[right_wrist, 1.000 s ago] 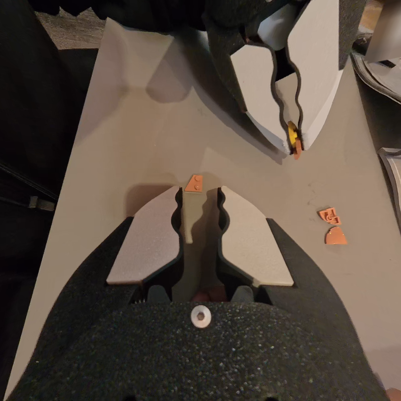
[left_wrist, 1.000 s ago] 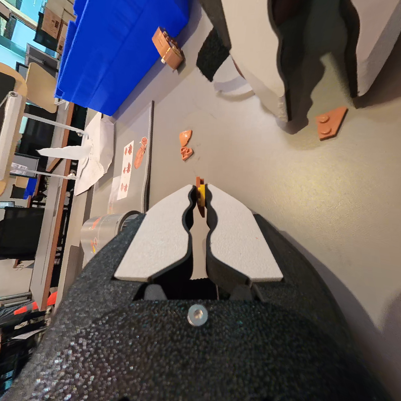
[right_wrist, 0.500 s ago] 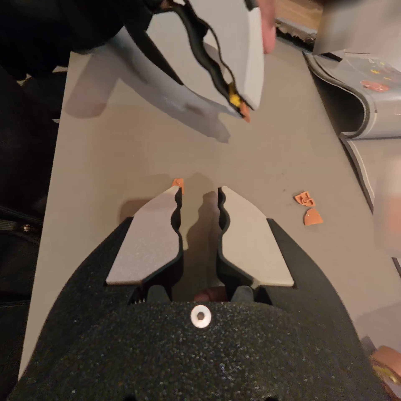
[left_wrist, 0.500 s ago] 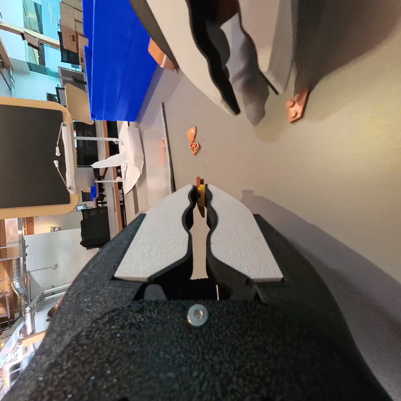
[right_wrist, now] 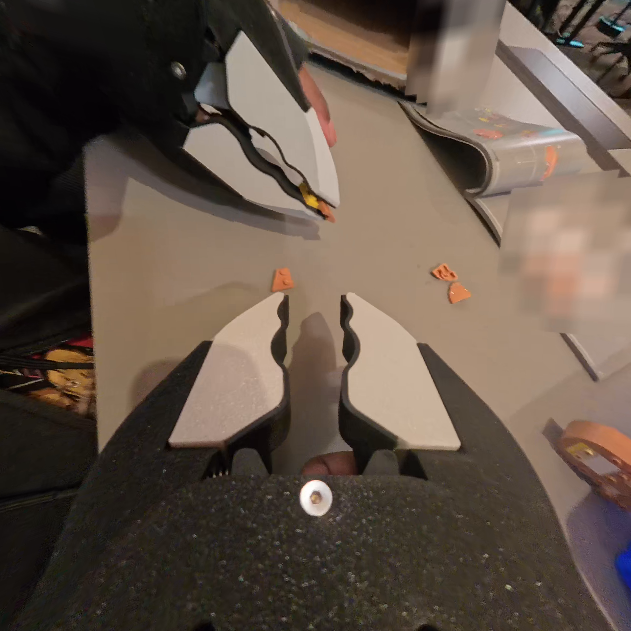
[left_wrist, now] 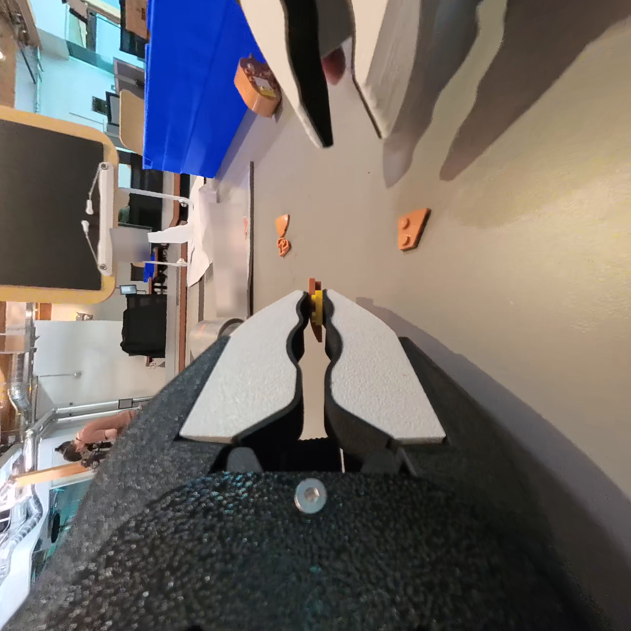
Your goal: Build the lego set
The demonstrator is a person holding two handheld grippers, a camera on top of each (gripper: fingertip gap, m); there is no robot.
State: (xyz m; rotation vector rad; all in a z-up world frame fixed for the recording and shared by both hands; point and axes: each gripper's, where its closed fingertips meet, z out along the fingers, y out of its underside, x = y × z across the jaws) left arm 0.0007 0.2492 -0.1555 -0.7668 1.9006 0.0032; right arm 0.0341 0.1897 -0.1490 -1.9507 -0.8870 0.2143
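Note:
My left gripper [left_wrist: 314,295] is shut on a small brick stack, a yellow plate on a brown-orange plate [left_wrist: 317,307], held above the grey table. The same stack shows in the right wrist view [right_wrist: 316,203] between the left gripper's tips. My right gripper [right_wrist: 314,297] is open and empty above the table; it shows blurred at the top of the left wrist view [left_wrist: 345,112]. An orange wedge plate with two studs [right_wrist: 282,279] lies just ahead of its left fingertip, also in the left wrist view [left_wrist: 411,228]. Two small orange pieces [right_wrist: 450,281] lie to the right.
A blue bin [left_wrist: 191,85] stands at the table's far side with a brown brick assembly [left_wrist: 256,88] beside it, also seen at lower right [right_wrist: 597,457]. A curled grey booklet [right_wrist: 512,164] lies at the back right. The table's left edge [right_wrist: 90,307] drops off. My right fingertips sit around 7 cm from my left ones.
My right gripper has risen and pulled back, so the orange wedge plate now lies clear ahead of its tips. The left gripper has swung while keeping its hold on the stack.

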